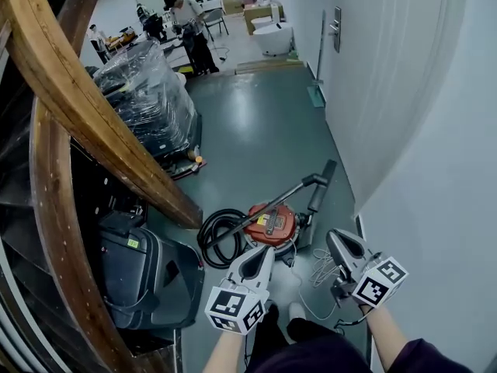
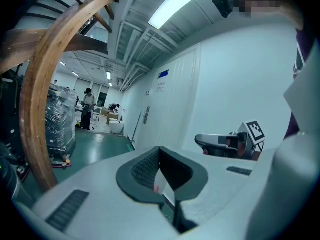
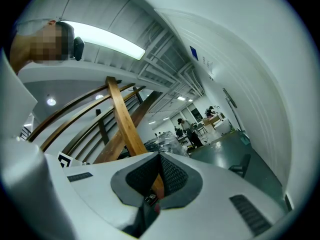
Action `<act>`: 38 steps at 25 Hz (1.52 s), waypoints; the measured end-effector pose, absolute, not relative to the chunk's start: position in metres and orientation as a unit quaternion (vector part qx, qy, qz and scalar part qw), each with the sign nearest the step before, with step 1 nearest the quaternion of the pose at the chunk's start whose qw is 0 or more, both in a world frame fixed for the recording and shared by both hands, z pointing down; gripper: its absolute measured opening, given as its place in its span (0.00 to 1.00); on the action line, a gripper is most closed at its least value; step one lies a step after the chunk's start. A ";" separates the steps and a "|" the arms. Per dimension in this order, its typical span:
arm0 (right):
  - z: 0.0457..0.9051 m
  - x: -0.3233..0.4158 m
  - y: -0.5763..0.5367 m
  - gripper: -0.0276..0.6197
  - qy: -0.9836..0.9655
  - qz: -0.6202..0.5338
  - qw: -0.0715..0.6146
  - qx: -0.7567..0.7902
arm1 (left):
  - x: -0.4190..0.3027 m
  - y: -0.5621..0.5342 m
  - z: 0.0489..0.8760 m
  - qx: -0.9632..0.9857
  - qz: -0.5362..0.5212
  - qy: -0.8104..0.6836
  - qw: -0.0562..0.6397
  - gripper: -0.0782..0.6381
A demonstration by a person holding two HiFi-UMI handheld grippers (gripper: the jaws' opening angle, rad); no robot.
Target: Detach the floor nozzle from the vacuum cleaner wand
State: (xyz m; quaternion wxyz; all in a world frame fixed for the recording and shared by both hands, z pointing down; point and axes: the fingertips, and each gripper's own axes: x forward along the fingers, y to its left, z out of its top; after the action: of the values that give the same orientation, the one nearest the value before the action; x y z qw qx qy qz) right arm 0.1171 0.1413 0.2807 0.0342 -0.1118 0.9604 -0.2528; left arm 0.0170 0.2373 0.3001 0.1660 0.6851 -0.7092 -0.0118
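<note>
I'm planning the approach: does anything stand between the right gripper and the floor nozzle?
Nothing visible does: only bare floor lies between the right gripper and the floor nozzle. The red canister sits left of that path.

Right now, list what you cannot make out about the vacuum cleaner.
Wand-nozzle joint: head view, too small to show a latch.
Vacuum cleaner body, near side: head view, covered by the left claw.
Left gripper view: the claw's own body fills the lower frame, hiding the vacuum altogether.

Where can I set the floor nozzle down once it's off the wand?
Bare green floor beyond the vacuum cleaner, between the wrapped pallet and the white wall. Crowded near your feet: coiled hose left of the vacuum cleaner, white cord on its wall side.
</note>
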 end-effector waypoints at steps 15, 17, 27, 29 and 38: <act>0.296 0.040 0.110 0.07 0.948 -0.257 0.036 -0.187 | -0.074 0.192 0.316 0.734 -0.011 -0.655 0.178 0.12; 0.297 0.029 0.106 0.07 0.944 -0.258 0.038 -0.200 | -0.089 0.185 0.316 0.743 -0.011 -0.645 0.179 0.12; 0.303 0.017 0.090 0.07 0.925 -0.271 0.049 -0.260 | -0.121 0.159 0.321 0.775 -0.003 -0.603 0.188 0.12; 0.305 0.018 0.086 0.07 0.922 -0.274 0.049 -0.268 | -0.121 0.155 0.324 0.780 -0.001 -0.596 0.191 0.12; 0.319 0.021 0.058 0.07 0.913 -0.286 0.046 -0.287 | -0.120 0.128 0.337 0.789 0.009 -0.579 0.203 0.12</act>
State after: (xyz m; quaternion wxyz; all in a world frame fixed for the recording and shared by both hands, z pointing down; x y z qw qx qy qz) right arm 0.0212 0.0585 0.3191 0.0460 -0.2871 0.9130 -0.2863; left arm -0.1202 0.1277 0.3371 0.2029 0.7894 -0.5793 0.0086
